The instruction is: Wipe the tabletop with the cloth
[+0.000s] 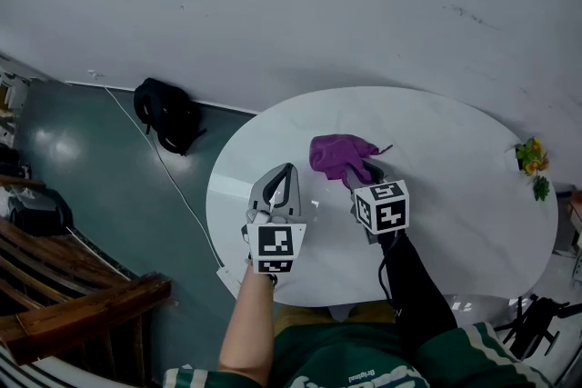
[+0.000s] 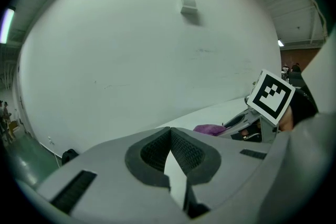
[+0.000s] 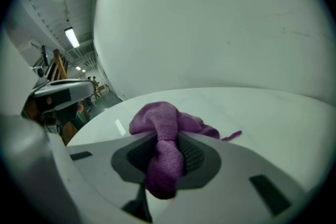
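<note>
Head view looks down on a round white surface [image 1: 473,223] with a purple cloth [image 1: 338,154] bunched up near its middle, a little toward the near side. The right tool [image 1: 353,179] reaches to the cloth from the surface's near edge, its marker cube [image 1: 382,206] facing up and a dark sleeve [image 1: 414,277] behind it. Right gripper view shows that tool [image 3: 167,140] clenched on the cloth [image 3: 164,120]: a twisted fold runs down between the two dark pads, while the rest spills out past the tips in a loose heap on the surface [image 3: 273,113], with one thin strand trailing to the right. The left tool [image 1: 289,170] hovers over the surface's near-left part, beside the cloth and apart from it. Left gripper view shows its pads pressed together at the tips with nothing between them (only a white sliver shows in the gap lower down) [image 2: 169,130]; beyond them lie the cloth [image 2: 209,129] and the right tool's cube [image 2: 270,94]. Yellow flowers [image 1: 532,166] sit at the surface's far-right edge. Off the surface's left side, a black backpack [image 1: 165,114] lies on the grey-green floor [image 1: 82,150], and a white cable [image 1: 173,186] runs past it toward the surface's near-left edge.
</note>
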Demonstrator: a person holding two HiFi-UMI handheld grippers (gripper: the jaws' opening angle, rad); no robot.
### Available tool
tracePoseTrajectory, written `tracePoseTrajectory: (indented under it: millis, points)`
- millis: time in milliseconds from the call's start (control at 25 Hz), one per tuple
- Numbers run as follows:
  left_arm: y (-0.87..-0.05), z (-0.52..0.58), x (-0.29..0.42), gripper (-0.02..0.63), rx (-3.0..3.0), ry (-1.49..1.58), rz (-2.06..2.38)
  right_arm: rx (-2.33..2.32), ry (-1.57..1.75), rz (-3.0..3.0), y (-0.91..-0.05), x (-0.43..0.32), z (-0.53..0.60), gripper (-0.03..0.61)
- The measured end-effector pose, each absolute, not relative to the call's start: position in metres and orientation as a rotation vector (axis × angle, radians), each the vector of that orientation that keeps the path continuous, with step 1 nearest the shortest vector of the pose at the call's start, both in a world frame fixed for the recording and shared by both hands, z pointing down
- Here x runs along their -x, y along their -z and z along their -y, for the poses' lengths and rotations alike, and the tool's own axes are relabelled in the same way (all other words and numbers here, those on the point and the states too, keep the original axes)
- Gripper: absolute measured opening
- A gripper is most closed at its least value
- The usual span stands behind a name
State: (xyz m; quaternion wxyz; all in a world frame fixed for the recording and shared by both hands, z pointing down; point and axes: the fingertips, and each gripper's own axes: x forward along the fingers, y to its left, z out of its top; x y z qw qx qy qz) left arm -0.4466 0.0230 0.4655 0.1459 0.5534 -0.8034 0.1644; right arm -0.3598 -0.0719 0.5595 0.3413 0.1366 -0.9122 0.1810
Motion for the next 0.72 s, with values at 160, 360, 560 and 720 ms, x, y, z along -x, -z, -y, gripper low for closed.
tracePoseTrajectory:
  millis: [160,360,560,720]
  points:
    - [-0.465,0.023,0.395,0.002,-1.678,-0.486,2.266,-0.433,-0.478,2.361,-0.559,0.305,0.114,0.095]
    - [-0.464,0.080,0.329,0.002,-1.785,-0.487,2.199,-0.557,-0.506,2.340,-0.560,0.229,0.167,0.095]
    - [-0.463,0.134,0.263,0.002,-1.896,-0.469,2.115,-0.685,-0.522,2.324,-0.556,0.153,0.217,0.095]
    - [-0.468,0.178,0.204,0.002,-2.023,-0.495,2.013,-0.817,-0.548,2.290,-0.559,0.084,0.252,0.095]
